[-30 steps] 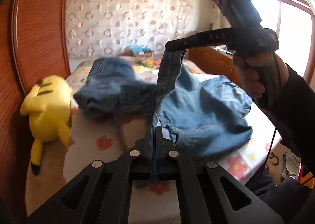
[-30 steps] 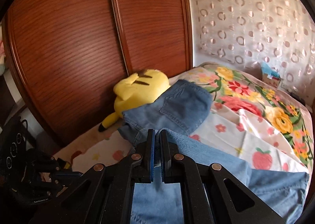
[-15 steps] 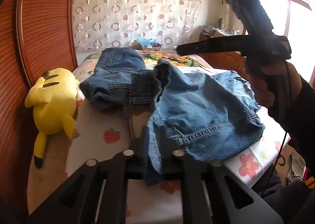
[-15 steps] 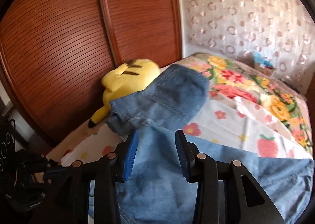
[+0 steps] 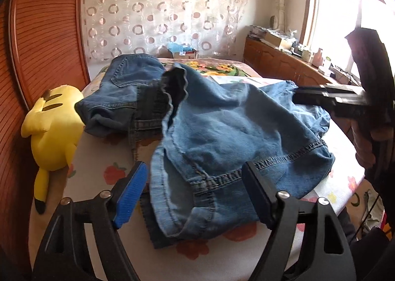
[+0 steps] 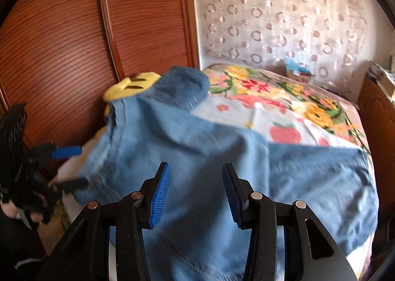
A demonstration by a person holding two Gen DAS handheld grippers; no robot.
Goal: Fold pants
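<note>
A pair of blue denim pants (image 5: 222, 127) lies crumpled on the bed, a leg hem near me and the rest bunched toward the far left. My left gripper (image 5: 195, 182) is open and empty, its jaws spread just above the near hem. My right gripper (image 6: 196, 187) is open and empty over the pants (image 6: 197, 147). The right gripper's body also shows in the left wrist view (image 5: 345, 100), held at the bed's right side. The left gripper shows at the left edge of the right wrist view (image 6: 66, 164).
A yellow plush toy (image 5: 51, 127) lies at the bed's left edge against the wooden wardrobe (image 5: 37, 46). The floral bedsheet (image 6: 284, 98) stretches to a curtain at the far end. A wooden sideboard (image 5: 284, 63) with clutter stands at the right under the window.
Both grippers were shut on the pants and held them up. Both have opened and let go, and the pants have dropped onto the bed. The right gripper has moved away to the right.
</note>
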